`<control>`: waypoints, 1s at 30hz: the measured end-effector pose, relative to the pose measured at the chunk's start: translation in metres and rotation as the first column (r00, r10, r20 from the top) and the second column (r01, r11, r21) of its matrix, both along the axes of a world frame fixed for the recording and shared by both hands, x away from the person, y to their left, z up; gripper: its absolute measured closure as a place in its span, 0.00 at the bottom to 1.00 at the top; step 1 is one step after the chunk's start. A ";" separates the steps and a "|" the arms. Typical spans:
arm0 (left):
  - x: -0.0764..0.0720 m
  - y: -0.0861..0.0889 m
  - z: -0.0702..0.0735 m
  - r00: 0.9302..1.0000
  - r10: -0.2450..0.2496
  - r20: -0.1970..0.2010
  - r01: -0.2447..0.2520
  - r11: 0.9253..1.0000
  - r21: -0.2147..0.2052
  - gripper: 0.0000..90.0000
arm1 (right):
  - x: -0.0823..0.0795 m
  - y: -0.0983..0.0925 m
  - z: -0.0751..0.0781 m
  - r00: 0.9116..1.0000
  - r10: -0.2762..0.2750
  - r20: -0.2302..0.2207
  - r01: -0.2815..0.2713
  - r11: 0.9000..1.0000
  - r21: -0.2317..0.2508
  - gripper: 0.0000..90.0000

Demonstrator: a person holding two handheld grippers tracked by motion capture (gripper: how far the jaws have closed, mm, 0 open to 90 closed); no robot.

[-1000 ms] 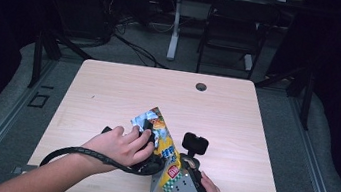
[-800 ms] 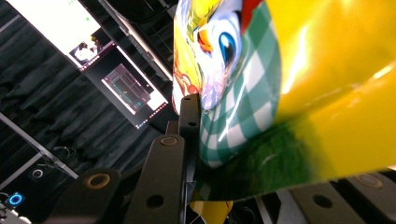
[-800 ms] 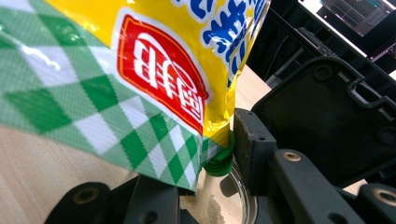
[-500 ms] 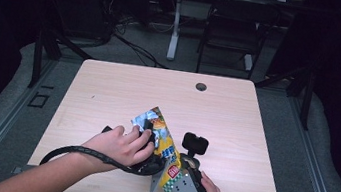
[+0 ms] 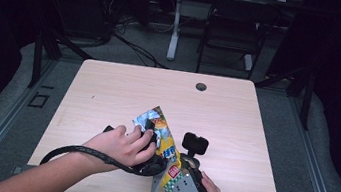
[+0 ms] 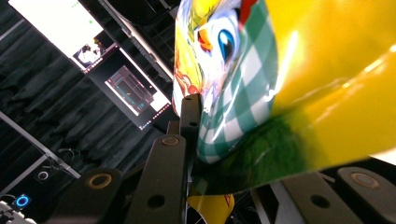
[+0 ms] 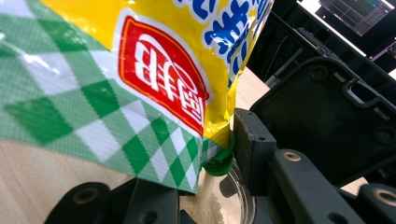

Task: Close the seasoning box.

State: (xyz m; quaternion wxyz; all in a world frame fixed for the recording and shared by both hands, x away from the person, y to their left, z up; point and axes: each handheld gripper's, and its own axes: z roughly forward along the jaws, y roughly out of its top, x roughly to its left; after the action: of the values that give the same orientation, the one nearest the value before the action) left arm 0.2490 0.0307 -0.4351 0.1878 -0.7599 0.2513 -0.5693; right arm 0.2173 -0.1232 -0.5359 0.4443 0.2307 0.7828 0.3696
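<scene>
A yellow snack bag (image 5: 164,143) is held up over the near edge of the wooden table (image 5: 108,92), clamped between the left gripper (image 6: 189,140) and the right gripper (image 7: 219,144), both grasping it (a glossy, slippery film). A hard pull could tear it or slip it free.

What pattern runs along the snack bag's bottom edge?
Green and white checks on the snack bag, clearest in the right gripper view.
</scene>
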 end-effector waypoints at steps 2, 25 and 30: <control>-0.001 -0.001 0.001 1.000 0.006 -0.003 -0.006 1.000 0.009 0.88 | 0.000 0.000 0.000 1.000 -0.001 0.001 0.001 1.000 0.002 0.79; 0.001 -0.002 0.002 1.000 0.000 -0.007 0.001 1.000 0.015 0.88 | -0.001 0.000 0.001 1.000 0.007 -0.005 -0.007 1.000 0.007 0.79; 0.001 -0.002 0.002 1.000 -0.001 -0.005 0.001 1.000 0.017 0.88 | -0.001 0.000 0.001 1.000 0.010 -0.005 -0.010 1.000 0.007 0.79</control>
State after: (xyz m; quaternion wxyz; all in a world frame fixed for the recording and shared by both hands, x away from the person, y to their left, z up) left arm 0.2495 0.0288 -0.4334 0.1934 -0.7595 0.2572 -0.5654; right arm 0.2168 -0.1234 -0.5352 0.4400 0.2293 0.7837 0.3738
